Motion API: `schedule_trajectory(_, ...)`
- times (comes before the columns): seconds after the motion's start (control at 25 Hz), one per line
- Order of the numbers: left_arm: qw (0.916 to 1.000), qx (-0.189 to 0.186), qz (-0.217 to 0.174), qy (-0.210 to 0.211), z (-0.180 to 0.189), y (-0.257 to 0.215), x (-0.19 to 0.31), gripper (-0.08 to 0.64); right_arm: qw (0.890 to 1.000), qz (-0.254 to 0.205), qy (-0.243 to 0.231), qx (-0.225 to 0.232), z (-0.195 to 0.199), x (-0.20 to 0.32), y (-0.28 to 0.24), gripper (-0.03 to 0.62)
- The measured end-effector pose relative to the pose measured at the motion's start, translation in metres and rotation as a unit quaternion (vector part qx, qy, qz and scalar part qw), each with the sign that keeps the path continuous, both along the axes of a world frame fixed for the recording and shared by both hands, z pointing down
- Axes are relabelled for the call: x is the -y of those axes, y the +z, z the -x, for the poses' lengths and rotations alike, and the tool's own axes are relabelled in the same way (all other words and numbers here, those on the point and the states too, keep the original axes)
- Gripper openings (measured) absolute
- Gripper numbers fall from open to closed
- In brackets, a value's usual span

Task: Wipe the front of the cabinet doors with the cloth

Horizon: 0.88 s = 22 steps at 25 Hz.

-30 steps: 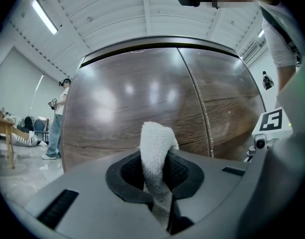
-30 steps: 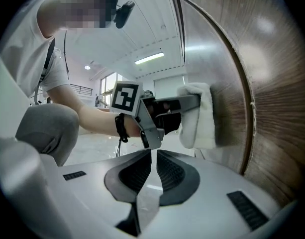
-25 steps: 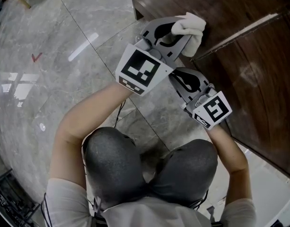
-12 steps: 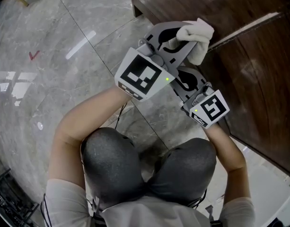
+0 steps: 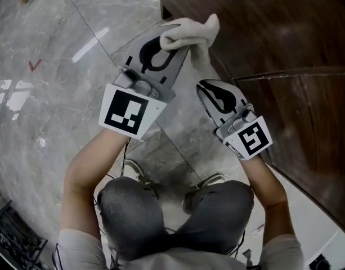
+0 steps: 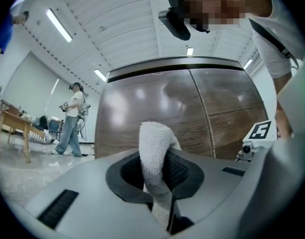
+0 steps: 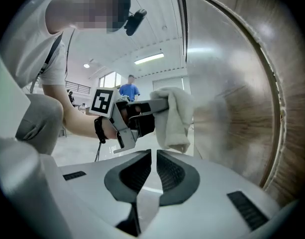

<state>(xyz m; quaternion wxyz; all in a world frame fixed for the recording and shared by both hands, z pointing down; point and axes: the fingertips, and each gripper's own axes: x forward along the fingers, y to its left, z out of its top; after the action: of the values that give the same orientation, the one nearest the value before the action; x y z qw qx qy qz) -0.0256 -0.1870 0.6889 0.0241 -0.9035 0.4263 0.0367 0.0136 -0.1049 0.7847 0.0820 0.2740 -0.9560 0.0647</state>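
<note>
A white cloth (image 5: 189, 31) is pinched in my left gripper (image 5: 173, 38), which is shut on it; the cloth bulges up between the pads (image 6: 154, 158). It hangs close to the dark wooden cabinet doors (image 5: 273, 38), near their lower left corner; I cannot tell whether it touches the wood. In the right gripper view the cloth (image 7: 174, 116) and the left gripper (image 7: 164, 103) sit just left of the glossy door (image 7: 232, 83). My right gripper (image 5: 213, 91) is held lower, beside the door, jaws shut with nothing between them (image 7: 153, 168). The door seam (image 6: 202, 113) runs vertically.
Grey marble floor tiles (image 5: 59, 49) spread to the left, with a red mark (image 5: 34, 65). The person's knees (image 5: 133, 207) are below the grippers. In the left gripper view a person (image 6: 72, 118) stands far off by a wooden table (image 6: 13, 128).
The left gripper with the cloth has moved left along the cabinet front toward its corner. The right gripper has barely shifted. The person's knees sit lower in view and the feet now show.
</note>
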Motion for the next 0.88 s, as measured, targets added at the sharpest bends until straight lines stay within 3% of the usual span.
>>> schedule_trajectory(0.28, 0.9961, 0.007, 0.034, -0.081, 0.065, -0.045, 0.014, 0.058, 0.999, 0.005, 0.048, -0.002, 0.014, 0.029, -0.079, 0.055)
schedule_trajectory(0.48, 0.9930, 0.024, 0.063, -0.097, 0.068, -0.104, -0.008, 0.058, 0.999, -0.010, 0.048, -0.007, 0.025, 0.033, -0.153, 0.055)
schedule_trajectory(0.88, 0.9857, 0.036, 0.109, -0.123, 0.073, -0.224, -0.055, 0.058, 0.998, 0.025, 0.053, -0.009, 0.029, -0.002, -0.285, 0.055)
